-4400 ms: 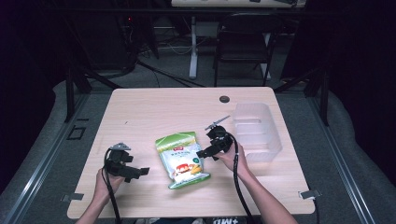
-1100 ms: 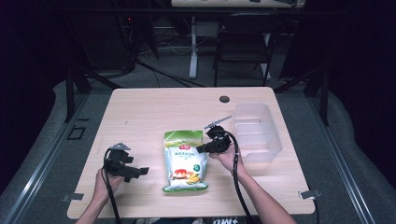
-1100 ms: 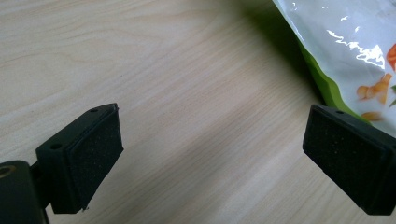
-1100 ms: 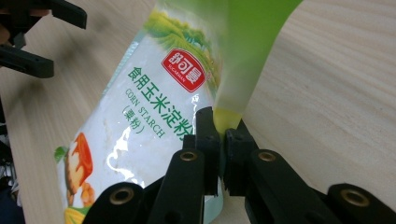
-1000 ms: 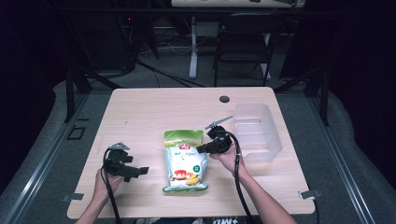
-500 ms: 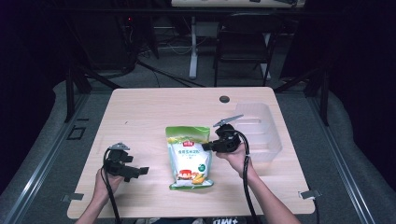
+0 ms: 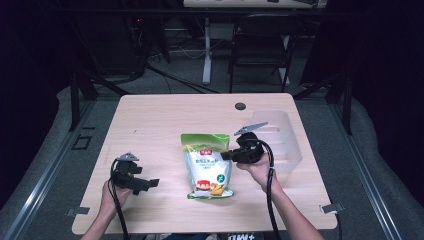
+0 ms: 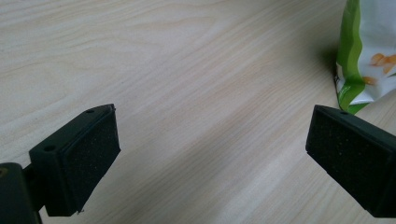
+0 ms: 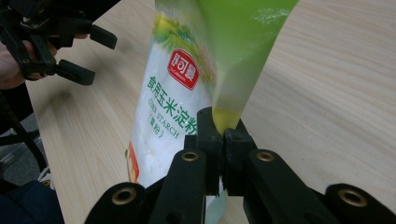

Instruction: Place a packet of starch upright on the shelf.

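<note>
The left claw (image 7: 150,183) rests low over the desk (image 7: 165,120), held in the person's left hand (image 7: 111,192) near the front edge. Its two jaws stand wide apart with nothing between them, and the left claw's own camera shows their dark, finely grained foam pads (image 8: 93,156) hovering above bare wood. It looks parked, probably waiting while the other hand does the work. The desk is pale wood with a soft, wavy grain and a matte finish.

To the right of that claw, just beyond its right jaw, is the bag (image 7: 207,167), a flat plastic pouch in glossy green and white with printed lettering, a red label and a picture of yellow corn near the bottom. It appears to hold corn starch, so it should feel soft and shifting inside.

The right claw (image 7: 226,155) is clamped together on the bag's right edge, in its upper half. In the right gripper view the thin green film (image 9: 233,60) folds and rises from between the closed jaws, so the pinch takes only the edge, likely a good hold on a slippery pack. The bag leans from this grip, its bottom still near the desk.

Right of that claw, close behind it, stands a clear plastic bin (image 7: 280,140) with rounded walls, probably where the bag is headed.
</note>
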### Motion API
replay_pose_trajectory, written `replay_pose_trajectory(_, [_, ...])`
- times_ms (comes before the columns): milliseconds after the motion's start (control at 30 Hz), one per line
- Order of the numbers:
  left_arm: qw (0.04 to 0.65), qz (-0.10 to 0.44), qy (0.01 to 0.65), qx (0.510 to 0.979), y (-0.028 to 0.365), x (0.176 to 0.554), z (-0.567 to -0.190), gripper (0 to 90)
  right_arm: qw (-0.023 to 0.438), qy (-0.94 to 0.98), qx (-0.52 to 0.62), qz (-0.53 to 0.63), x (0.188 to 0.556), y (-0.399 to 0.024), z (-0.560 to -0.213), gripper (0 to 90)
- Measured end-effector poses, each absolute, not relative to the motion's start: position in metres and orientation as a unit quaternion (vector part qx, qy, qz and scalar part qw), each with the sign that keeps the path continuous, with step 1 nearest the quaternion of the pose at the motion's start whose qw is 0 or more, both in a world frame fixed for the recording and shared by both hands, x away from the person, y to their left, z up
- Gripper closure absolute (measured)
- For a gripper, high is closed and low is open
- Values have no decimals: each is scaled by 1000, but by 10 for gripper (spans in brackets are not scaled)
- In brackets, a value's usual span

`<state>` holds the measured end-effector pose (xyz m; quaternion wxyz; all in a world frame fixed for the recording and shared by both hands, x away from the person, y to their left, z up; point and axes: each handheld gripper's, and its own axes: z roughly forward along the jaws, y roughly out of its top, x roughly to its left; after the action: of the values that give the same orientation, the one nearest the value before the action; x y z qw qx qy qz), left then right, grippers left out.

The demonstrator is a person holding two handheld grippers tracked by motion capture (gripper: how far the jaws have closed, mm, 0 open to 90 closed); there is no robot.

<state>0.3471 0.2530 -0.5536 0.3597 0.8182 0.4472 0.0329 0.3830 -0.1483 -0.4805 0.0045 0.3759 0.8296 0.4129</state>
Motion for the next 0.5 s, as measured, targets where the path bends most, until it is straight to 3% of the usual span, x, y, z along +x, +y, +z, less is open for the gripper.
replay_pose_trajectory(500, [363,38,445,818,253,346,-552,26,17,823,360,439,378,-152,-454,888])
